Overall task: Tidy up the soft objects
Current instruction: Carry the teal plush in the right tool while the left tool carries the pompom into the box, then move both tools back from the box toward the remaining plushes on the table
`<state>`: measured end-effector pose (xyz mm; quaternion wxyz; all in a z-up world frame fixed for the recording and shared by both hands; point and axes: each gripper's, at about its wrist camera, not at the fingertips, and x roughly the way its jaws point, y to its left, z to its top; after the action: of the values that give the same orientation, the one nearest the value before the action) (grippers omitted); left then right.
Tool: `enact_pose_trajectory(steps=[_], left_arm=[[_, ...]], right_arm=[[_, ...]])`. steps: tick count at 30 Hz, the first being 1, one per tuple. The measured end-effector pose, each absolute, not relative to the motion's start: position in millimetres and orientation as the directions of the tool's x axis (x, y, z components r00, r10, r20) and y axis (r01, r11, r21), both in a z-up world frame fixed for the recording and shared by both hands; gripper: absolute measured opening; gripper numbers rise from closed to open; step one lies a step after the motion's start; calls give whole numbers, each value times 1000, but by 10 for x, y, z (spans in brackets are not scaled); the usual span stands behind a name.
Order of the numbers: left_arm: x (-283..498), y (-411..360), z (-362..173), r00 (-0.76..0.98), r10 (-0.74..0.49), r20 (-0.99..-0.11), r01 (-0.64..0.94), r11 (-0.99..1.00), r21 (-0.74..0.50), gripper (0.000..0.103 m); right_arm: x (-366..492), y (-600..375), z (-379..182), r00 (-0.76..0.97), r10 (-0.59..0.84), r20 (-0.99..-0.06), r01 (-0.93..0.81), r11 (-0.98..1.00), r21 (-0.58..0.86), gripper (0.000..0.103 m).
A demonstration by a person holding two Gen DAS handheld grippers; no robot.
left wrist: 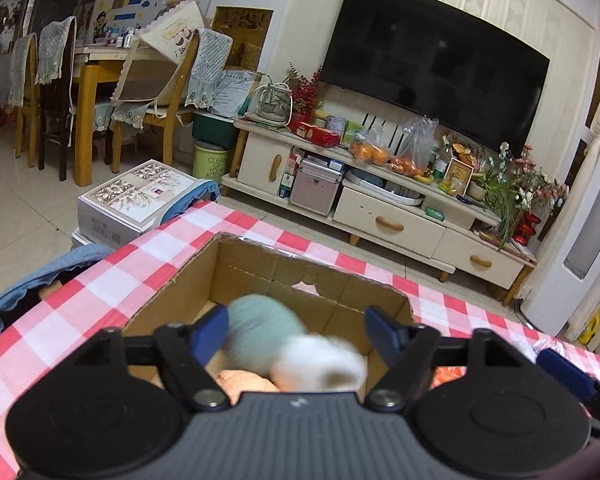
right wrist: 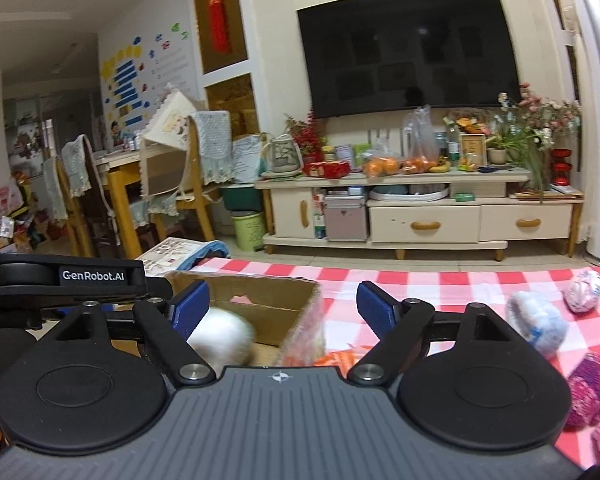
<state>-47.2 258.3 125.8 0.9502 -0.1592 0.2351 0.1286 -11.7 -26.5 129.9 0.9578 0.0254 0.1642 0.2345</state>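
Note:
An open cardboard box [left wrist: 260, 268] stands on the red-and-white checked tablecloth [left wrist: 100, 292]. Inside it lie a blurred teal yarn ball [left wrist: 260, 324], a white fluffy ball [left wrist: 320, 364] and a peach ball [left wrist: 244, 382]. My left gripper [left wrist: 296, 322] hangs open over the box, and neither pad presses on the teal ball. My right gripper [right wrist: 282, 294] is open wide at the box's [right wrist: 260, 292] right side, holding nothing. The white ball [right wrist: 224, 336] looks blurred inside the box, beside the right gripper's left finger.
To the right of the box, a pale blue ball [right wrist: 536, 324], a white-pink ball [right wrist: 584, 290], a magenta ball [right wrist: 592, 392] and something orange [right wrist: 340, 358] lie on the cloth. Beyond the table's far edge are a TV cabinet [right wrist: 420, 220] and dining chairs [left wrist: 172, 92].

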Motion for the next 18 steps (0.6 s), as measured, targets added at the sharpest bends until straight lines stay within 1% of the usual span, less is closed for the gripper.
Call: enact_pose_trajectory(steps=[3, 8, 14, 18], left_arm=[[-457, 2520, 1265, 856, 167, -490, -311, 923, -229, 81], [-427, 2373, 1267, 859, 151, -489, -282, 937, -206, 94], [-398, 2146, 1278, 871, 147, -469, -241, 960, -146, 101], [-372, 2040, 1270, 872, 143, -468, -224, 967, -121, 102]], right_arm=[[-153, -305, 1274, 847, 436, -304, -419, 900, 123, 103], [-212, -372, 1253, 856, 416, -308, -401, 909, 113, 103], [-237, -422, 1269, 869, 393, -301, -379, 919, 105, 103], [-248, -456, 1267, 878, 373, -300, -356, 928, 112, 103]])
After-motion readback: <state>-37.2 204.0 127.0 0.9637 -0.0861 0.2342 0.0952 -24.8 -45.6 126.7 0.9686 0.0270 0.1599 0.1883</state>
